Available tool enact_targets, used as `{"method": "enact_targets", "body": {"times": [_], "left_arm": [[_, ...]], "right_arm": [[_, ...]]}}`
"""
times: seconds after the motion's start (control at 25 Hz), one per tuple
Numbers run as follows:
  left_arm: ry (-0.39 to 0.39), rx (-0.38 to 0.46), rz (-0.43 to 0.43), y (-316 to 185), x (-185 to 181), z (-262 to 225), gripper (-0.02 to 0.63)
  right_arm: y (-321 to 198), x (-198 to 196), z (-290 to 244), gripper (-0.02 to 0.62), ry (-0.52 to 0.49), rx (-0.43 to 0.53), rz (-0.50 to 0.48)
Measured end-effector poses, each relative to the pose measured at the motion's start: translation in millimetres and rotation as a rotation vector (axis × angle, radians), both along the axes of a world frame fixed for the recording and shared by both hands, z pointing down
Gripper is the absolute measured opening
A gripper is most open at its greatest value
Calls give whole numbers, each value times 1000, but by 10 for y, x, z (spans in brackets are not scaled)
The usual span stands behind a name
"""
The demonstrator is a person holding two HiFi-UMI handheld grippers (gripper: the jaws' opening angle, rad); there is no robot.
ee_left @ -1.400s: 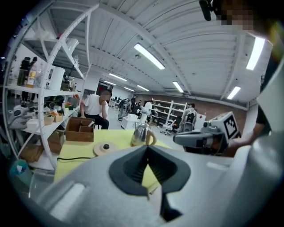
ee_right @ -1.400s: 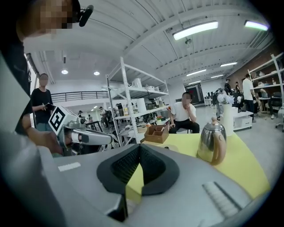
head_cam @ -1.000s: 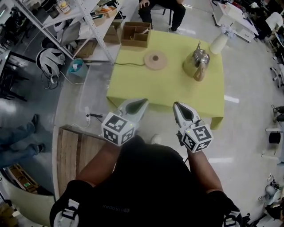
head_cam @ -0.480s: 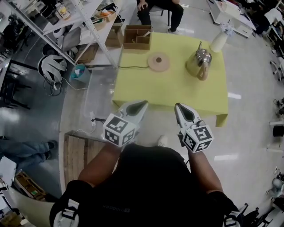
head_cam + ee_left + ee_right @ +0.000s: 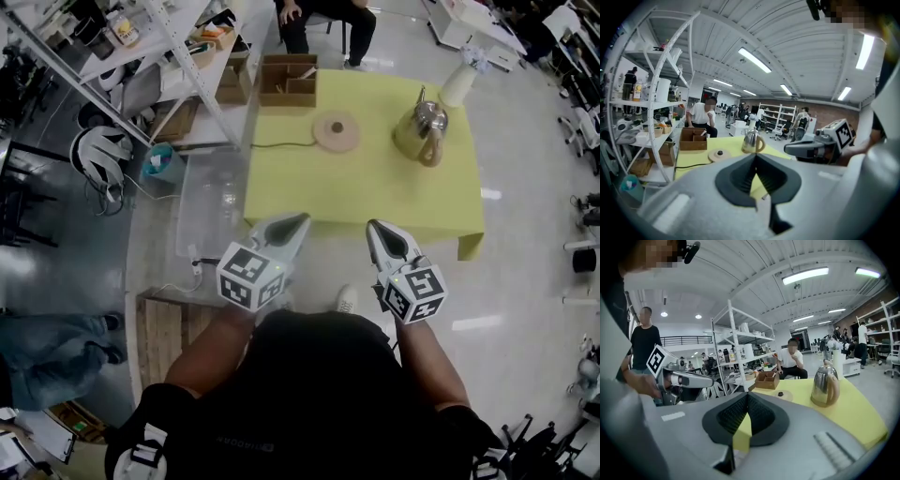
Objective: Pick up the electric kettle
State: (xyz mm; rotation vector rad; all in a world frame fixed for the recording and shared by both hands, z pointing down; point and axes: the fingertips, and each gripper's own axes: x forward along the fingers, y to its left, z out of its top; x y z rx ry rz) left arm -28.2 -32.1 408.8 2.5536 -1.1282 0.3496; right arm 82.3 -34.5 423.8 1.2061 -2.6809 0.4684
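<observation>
Head view, read left to right.

- Shelf rack (image 5: pixel 178 56) stands off the left end of the desk (image 5: pixel 356 192); not involved.
- Left gripper (image 5: pixel 292 225): jaws together at the tips, nothing between them. Held short of the desk's near edge.
- Brown box (image 5: pixel 288 80) sits at the far left corner. A seated person (image 5: pixel 319 19) is just beyond it.
- Round base (image 5: pixel 336 130) lies mid-desk towards the far side, its cable (image 5: pixel 281 143) running off to the left. Nothing stands on it.
- Right gripper (image 5: pixel 377 229): jaws likewise closed and empty, level with the left one and also short of the near edge.
- Electric kettle (image 5: pixel 418 131): upright on the desk, far right part, apart from the base, handle towards the near side. Neither gripper holds it; both are well apart from it.
- White jug (image 5: pixel 460 86) stands near the kettle, at the far right corner.

Risks, as judged:
1. Reaching the handle with the jaws together would push the kettle rather than take it, and the polished body would slide on the desk top.
2. An overshoot past the kettle could knock the jug over.
3. A pinch low or off-centre on the curved handle would let the body swing or slip. Whether it holds water cannot be told.
4. A shove rightward could send the kettle off the desk's right edge, which is not far away.
</observation>
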Motion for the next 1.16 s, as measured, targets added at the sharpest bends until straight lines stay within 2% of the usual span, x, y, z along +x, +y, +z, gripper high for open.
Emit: {"method": "enact_targets", "body": {"times": [0.32, 1.16], "left_arm": [[6, 5, 9, 7, -86, 6, 2], [1, 3, 4, 8, -48, 11, 2]], "right_arm": [[-1, -54, 5, 5, 18, 13, 31], [17, -25, -12, 4, 24, 9, 13]]}}
